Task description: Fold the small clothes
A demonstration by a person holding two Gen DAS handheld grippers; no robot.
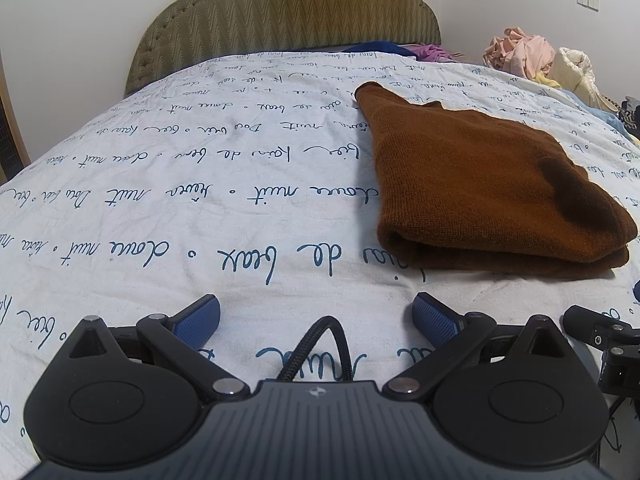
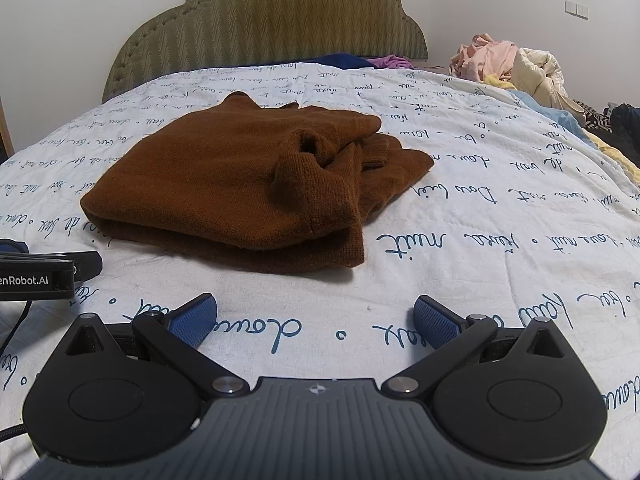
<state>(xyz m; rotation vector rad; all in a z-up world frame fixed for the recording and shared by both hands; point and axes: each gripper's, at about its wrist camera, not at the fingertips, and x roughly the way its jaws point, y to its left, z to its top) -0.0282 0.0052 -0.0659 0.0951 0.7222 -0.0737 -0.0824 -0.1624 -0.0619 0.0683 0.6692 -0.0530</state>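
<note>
A brown knitted garment [image 1: 480, 184] lies folded on the bed, ahead and to the right in the left wrist view. In the right wrist view the garment [image 2: 224, 184] lies ahead and left of centre, with a sleeve and cuff bunched on its right side. My left gripper [image 1: 316, 316] is open and empty, low over the sheet, short of the garment's near left corner. My right gripper [image 2: 316, 316] is open and empty, just short of the garment's near edge. The left gripper also shows at the left edge of the right wrist view [image 2: 48, 268].
The bed has a white sheet with blue script [image 1: 180, 200] and a green padded headboard [image 1: 288, 8]. A pile of pink and cream clothes [image 2: 516, 64] lies at the far right. Blue and purple clothes [image 2: 360, 60] lie by the headboard.
</note>
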